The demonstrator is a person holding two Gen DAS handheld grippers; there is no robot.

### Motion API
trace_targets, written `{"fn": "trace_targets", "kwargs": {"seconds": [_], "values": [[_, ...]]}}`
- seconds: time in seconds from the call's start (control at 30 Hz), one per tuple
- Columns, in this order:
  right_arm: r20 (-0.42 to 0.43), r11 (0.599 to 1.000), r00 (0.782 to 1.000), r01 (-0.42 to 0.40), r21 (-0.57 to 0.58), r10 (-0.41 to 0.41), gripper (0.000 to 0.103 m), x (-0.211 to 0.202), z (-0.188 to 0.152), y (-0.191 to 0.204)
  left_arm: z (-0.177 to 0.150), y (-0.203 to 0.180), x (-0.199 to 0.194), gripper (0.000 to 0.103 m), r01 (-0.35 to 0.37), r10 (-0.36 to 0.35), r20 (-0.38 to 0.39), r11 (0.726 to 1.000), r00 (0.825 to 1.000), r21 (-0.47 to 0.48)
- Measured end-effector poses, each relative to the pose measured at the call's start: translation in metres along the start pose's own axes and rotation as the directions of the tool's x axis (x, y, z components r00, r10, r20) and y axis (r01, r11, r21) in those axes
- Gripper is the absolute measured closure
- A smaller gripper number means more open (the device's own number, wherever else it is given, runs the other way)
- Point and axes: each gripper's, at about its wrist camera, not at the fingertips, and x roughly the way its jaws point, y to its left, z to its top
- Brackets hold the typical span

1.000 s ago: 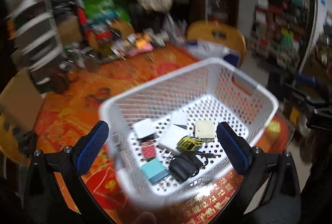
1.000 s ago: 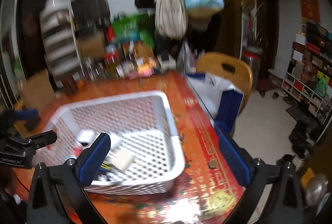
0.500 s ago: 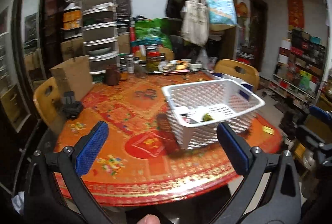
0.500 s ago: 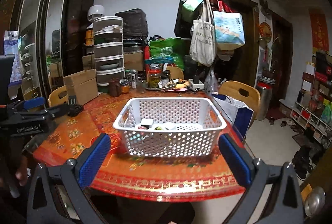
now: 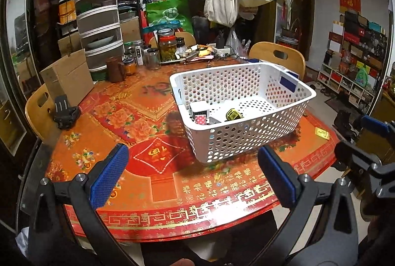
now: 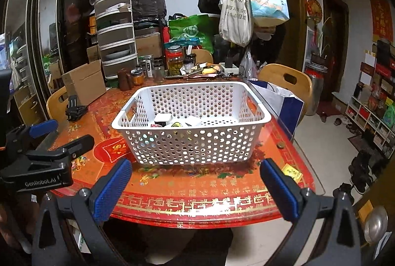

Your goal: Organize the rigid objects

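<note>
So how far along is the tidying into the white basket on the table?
Mostly done, it seems. The white perforated plastic basket already holds several small items, including a yellow toy car and a white box. Nothing is in hand: the left gripper and right gripper are both open and empty. Possibly left: a small yellow packet and a coin lying on the red patterned table.

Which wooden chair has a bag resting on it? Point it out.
The chair on the right side of the table: a white and blue bag sits on it. The chair on the left carries no bag.
</note>
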Motion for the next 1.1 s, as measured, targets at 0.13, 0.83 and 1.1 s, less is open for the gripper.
{"fn": "trace_targets", "kwargs": {"seconds": [0.13, 0.83, 1.1], "values": [[0.009, 1.0, 1.0, -0.01, -0.016, 0.01, 0.0, -0.0036, -0.0003, 0.0053, 0.0002, 0.0013, -0.0046, 0.0, 0.003, -0.003, 0.008, 1.0, 1.0, -0.004], [0.009, 1.0, 1.0, -0.009, -0.025, 0.009, 0.0, -0.0072, 0.0004, 0.0065, 0.0019, 0.0016, -0.007, 0.0, -0.006, 0.006, 0.004, 1.0, 1.0, -0.022], [0.012, 1.0, 1.0, -0.01, -0.026, 0.01, 0.0, -0.0081, 0.0006, 0.008, 0.0024, 0.0006, -0.0066, 0.0, -0.007, 0.007, 0.004, 1.0, 1.0, -0.023]]}}
